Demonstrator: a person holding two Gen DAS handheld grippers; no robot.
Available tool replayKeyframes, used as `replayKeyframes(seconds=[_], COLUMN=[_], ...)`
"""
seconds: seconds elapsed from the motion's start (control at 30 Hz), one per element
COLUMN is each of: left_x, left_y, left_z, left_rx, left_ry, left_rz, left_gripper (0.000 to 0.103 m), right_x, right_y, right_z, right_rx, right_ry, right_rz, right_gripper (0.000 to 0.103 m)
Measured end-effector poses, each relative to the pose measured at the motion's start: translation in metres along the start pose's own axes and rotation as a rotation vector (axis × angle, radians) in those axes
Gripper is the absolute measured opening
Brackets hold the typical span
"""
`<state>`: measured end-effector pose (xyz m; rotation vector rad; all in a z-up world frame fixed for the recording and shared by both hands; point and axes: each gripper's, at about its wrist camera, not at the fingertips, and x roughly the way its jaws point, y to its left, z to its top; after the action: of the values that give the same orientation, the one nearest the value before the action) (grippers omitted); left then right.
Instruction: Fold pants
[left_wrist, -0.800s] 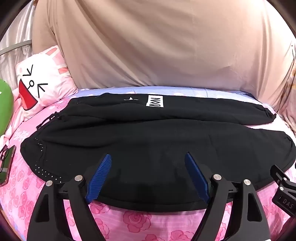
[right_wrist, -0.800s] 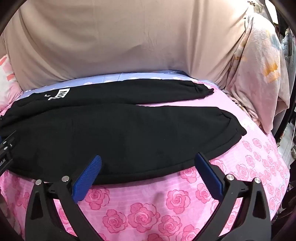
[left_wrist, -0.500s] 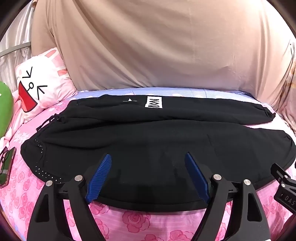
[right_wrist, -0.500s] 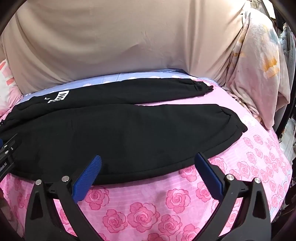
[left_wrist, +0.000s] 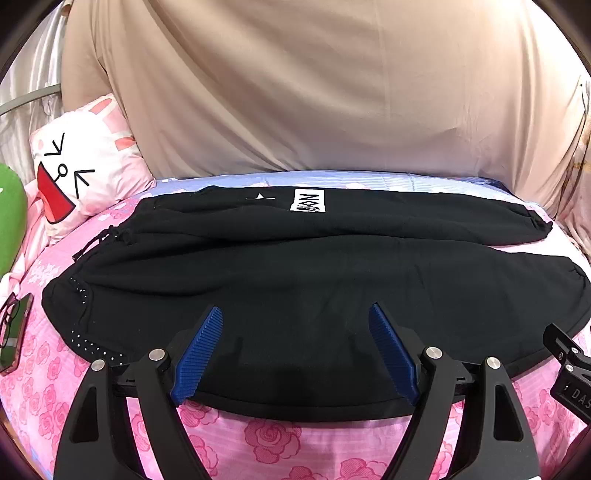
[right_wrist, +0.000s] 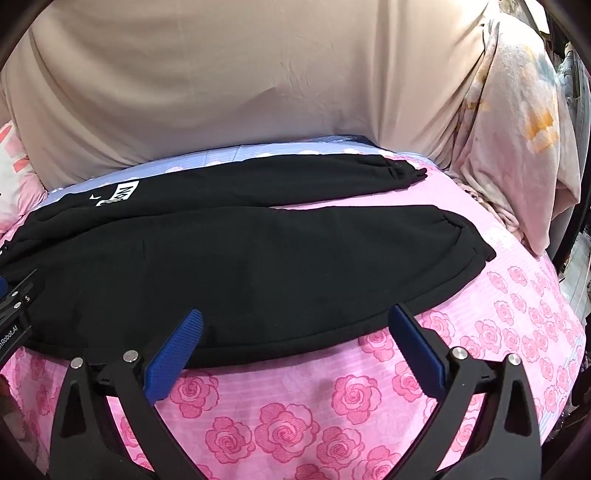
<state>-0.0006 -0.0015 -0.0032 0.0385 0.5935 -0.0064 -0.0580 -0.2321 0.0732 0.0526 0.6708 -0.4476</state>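
Note:
Black pants (left_wrist: 295, 273) lie flat across a pink rose-print bed sheet (left_wrist: 280, 443), waistband to the left, both legs running to the right. A white label (left_wrist: 308, 201) shows on the far leg. My left gripper (left_wrist: 295, 314) hovers open over the near leg close to its front edge, nothing between its blue pads. In the right wrist view the same pants (right_wrist: 258, 266) stretch to cuffs (right_wrist: 465, 240) at the right. My right gripper (right_wrist: 295, 314) stands open over the near leg's front hem, holding nothing. Each gripper's edge shows in the other's view.
A beige sheet (left_wrist: 314, 92) hangs behind the bed. A white cartoon pillow (left_wrist: 81, 166) and a green cushion (left_wrist: 11, 218) sit at the left, glasses on a phone (left_wrist: 14, 328) below them. Pale floral bedding (right_wrist: 517, 140) is heaped at the right.
Both views have shifted only slightly; the pants sit a little higher and further right in the right wrist view. Both grippers stay open and the pants lie unmoved.

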Motion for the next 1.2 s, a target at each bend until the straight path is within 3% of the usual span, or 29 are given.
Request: replayKeyframes(seconds=[1.2], left_x=[0.0011], left_y=[0.0007], left_z=[-0.0019], left_rx=[0.004], left_ry=[0.01], left_rz=[0.0], left_gripper=[0.078], right_x=[0.0032], right_y=[0.0004], right_z=[0.0001], right_rx=[0.003], right_ry=[0.004], right_rz=[0.005], right_gripper=[0.098])
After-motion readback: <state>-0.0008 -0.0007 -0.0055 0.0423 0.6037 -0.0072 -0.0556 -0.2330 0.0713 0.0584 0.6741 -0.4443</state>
